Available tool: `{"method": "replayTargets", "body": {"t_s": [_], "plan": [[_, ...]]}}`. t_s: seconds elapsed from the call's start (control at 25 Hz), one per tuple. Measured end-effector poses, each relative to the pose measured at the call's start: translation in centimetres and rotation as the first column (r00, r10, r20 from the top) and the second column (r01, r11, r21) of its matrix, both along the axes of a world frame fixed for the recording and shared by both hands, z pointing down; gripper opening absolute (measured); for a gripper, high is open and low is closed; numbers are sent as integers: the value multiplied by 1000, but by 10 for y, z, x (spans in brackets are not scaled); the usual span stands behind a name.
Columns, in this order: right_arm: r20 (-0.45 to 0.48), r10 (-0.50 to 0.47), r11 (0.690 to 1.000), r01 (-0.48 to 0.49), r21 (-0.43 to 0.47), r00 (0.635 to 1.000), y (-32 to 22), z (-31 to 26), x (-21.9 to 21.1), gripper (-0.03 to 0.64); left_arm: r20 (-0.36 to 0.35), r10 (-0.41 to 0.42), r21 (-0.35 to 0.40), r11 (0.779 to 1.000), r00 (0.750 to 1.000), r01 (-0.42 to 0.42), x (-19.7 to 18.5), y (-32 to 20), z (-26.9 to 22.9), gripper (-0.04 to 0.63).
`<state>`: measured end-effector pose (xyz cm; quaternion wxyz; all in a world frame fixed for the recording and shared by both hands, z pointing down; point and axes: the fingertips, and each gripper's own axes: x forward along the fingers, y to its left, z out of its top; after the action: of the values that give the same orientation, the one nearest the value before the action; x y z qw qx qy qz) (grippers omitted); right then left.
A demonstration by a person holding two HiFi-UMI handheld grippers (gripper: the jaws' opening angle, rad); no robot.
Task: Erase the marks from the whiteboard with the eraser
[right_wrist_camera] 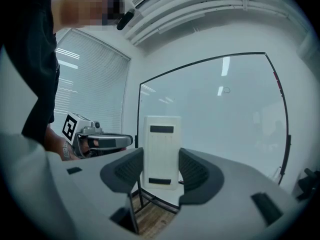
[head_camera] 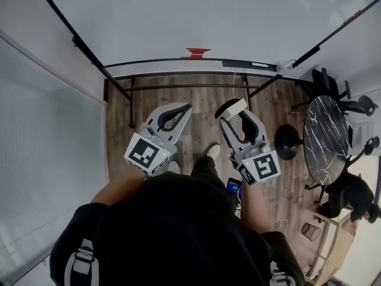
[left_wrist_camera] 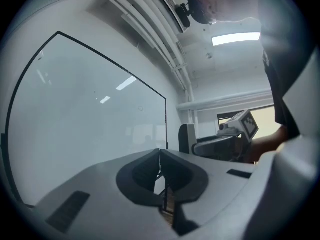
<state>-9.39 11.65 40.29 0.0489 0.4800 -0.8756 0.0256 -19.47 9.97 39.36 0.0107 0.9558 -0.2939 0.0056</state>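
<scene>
Indoors, a whiteboard [head_camera: 208, 16] stands on wood floor [head_camera: 205, 103]; right tongs [right_wrist_camera: 161, 170] clasp eraser [right_wrist_camera: 161, 144].

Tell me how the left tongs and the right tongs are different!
The left tongs are shut tight with nothing between them, while the right tongs grip the white eraser. In the head view the left tongs lean rightward, while the right tongs lean leftward. Both are grey and face the whiteboard.
</scene>
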Motion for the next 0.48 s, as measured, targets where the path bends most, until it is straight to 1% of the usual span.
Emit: {"method": "replayTargets", "body": {"t_s": [0.16,0.36,0.48], "plan": [[24,-6,1000,6,7,1000,-25,0,31,221,22,-17,9,1000,1000,17,28,-21,-2,5],[43,-55,998,54,12,998,-64,-2,71,221,50,-50,19,999,997,49,73,-55,-10,6],[36,-78,997,78,12,996,-86,-6,98,221,52,-72,28,997,996,70,103,-75,-15,6]]}}
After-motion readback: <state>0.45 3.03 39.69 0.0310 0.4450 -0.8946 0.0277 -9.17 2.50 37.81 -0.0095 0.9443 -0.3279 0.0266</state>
